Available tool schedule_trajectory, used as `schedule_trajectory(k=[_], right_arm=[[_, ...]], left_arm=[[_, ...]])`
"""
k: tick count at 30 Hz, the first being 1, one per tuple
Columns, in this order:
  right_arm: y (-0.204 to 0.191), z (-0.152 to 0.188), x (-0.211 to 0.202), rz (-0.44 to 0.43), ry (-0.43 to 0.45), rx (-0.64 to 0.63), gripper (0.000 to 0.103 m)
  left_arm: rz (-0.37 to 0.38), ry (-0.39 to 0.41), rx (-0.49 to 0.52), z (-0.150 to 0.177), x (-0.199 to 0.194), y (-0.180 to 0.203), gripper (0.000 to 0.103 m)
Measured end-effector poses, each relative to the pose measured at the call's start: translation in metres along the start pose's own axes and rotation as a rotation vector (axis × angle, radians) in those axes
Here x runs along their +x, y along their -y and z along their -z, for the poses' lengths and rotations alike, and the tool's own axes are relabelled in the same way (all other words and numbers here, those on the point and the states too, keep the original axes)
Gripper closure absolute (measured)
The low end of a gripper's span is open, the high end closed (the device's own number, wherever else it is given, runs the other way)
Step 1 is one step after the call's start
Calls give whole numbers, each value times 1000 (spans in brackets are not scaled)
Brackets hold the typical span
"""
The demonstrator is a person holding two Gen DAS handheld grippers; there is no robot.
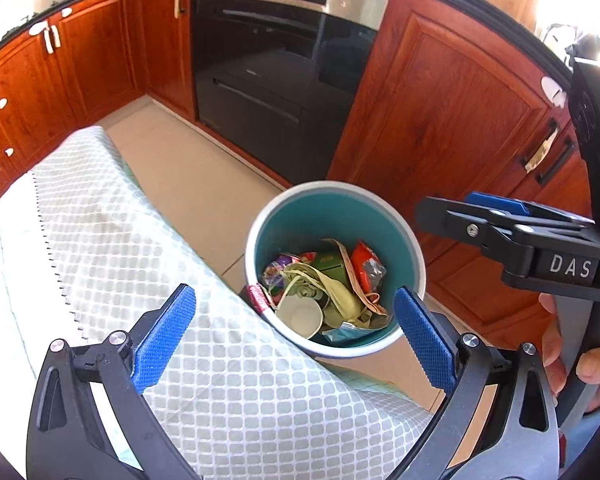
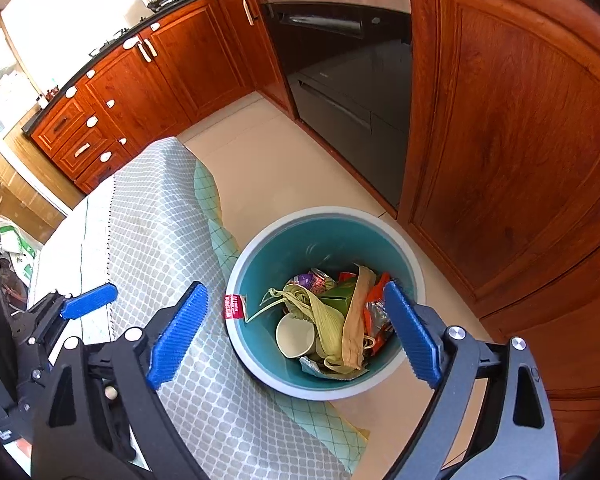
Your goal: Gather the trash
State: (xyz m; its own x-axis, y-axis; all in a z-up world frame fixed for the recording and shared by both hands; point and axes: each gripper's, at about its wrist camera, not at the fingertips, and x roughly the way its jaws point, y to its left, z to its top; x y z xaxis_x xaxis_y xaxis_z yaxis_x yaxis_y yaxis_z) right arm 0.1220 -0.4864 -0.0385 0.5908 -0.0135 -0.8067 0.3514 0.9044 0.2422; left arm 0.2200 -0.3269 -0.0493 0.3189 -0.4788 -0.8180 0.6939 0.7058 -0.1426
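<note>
Both grippers wide open and empty above the bin

Left gripper [image 1: 294, 334] and right gripper [image 2: 296, 338] hold nothing; the bin [image 2: 247, 256] holds light, crumply wrappers [image 2: 374, 312]; the red packet [image 2: 233, 306] on its rim pinches easily by its edge.

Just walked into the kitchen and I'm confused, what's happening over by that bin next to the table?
A person is clearing trash with a handheld gripper in each hand. Both the left gripper and the right gripper are open and empty, poised above a teal trash bin on the floor beside the cloth-covered table. The bin already holds a paper cup, corn husks, a green box and snack wrappers. A small red wrapper hangs over the rim.
</note>
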Motion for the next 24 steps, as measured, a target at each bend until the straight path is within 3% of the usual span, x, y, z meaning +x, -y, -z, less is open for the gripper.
schedule_trajectory(k=[5, 10, 17, 24], right_arm=[[-10, 7, -28, -11, 25, -36, 6], [-18, 19, -58, -17, 31, -80, 6], [-29, 49, -93, 70, 40, -164, 6], [-30, 98, -103, 131, 19, -221, 6]], left_arm=[[-28, 45, -12, 3, -32, 0, 4], [-65, 87, -9, 12, -68, 4, 4], [-156, 71, -32, 39, -106, 6, 4], [-213, 39, -73, 84, -121, 7, 4]])
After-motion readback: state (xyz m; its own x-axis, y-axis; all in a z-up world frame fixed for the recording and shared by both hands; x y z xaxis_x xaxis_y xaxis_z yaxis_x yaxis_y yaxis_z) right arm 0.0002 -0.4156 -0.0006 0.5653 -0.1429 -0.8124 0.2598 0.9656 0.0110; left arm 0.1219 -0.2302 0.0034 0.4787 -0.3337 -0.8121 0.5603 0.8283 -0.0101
